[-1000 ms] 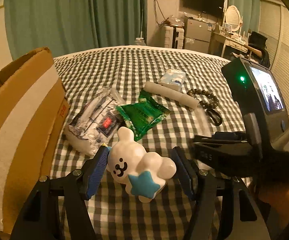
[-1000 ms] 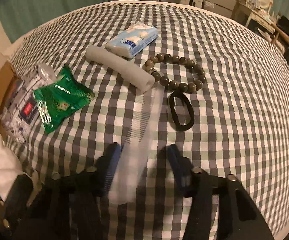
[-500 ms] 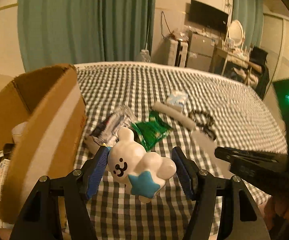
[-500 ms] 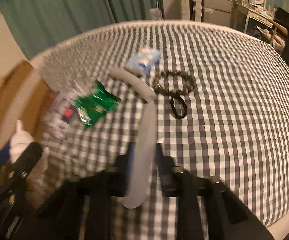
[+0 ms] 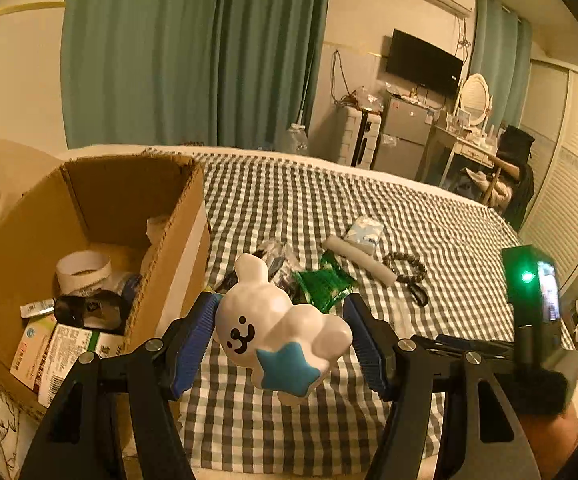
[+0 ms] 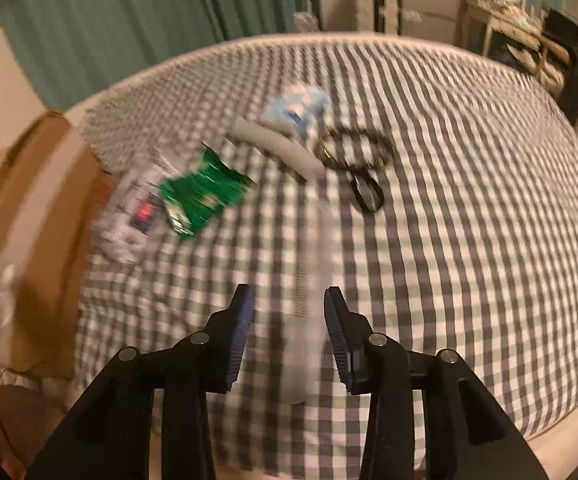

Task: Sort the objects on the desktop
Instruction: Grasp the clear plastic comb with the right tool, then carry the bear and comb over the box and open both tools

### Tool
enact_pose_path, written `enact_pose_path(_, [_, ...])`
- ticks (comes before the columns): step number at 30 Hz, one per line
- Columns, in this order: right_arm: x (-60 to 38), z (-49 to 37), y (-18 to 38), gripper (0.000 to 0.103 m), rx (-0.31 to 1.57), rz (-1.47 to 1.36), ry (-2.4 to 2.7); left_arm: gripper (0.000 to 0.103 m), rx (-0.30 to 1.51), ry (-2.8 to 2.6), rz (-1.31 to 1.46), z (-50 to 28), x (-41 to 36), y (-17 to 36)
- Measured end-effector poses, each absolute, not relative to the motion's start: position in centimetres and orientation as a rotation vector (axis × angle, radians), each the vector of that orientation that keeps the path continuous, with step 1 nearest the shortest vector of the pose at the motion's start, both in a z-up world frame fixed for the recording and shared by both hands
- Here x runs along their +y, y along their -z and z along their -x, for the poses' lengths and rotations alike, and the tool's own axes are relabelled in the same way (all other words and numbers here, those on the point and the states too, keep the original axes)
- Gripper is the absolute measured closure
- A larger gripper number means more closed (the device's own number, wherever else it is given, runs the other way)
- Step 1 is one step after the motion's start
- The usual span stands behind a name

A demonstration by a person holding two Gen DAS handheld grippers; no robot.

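left gripper (image 5: 280, 340): clamped on white glossy bunny figurine with blue star (image 5: 277, 330), held above checked bedspread (image 5: 449, 240), beside open brown cardboard box (image 5: 89, 216)
right gripper (image 6: 289, 332): jaws opening; blurred translucent plastic comb (image 6: 309, 312) between them, touch unclear
beyond: green foil packet (image 6: 201, 196), grey foam tube (image 6: 277, 146), dark bead bracelet (image 6: 355, 148)

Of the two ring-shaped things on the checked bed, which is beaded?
The bead bracelet, the larger ring beside the white tube's end. The black hair tie just nearer the camera is a plain, smooth loop.
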State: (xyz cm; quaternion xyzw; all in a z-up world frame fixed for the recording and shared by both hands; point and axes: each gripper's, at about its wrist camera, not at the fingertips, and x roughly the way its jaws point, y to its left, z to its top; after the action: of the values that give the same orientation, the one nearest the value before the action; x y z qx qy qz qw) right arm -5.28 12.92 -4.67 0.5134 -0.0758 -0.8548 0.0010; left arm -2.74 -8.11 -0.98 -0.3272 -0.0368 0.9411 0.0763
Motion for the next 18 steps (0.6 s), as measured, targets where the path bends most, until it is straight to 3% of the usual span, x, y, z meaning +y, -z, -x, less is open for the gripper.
enact_pose_path(7, [12.9,7.2,8.4,0.066,-0.178,-1.751,2.631,0.036,-0.093,-2.8,1.027,3.0,-7.8,2.5])
enact_pose_path(9, [12.6,7.5,9.2,0.074,-0.115,-1.773,2.633,0.036,-0.082,-2.797,1.035,3.1,-7.8,2.6])
enact_pose_path(14, [11.8,7.1,8.6,0.077,0.009,-1.747,2.67,0.036,-0.085,-2.791,1.039,3.2,-8.0,2.3])
enact_pose_path(18, [11.6,5.3,4.9,0.077,-0.055,-1.601,2.71,0.036,-0.114,-2.793,1.008,2.9,-8.4,1.3])
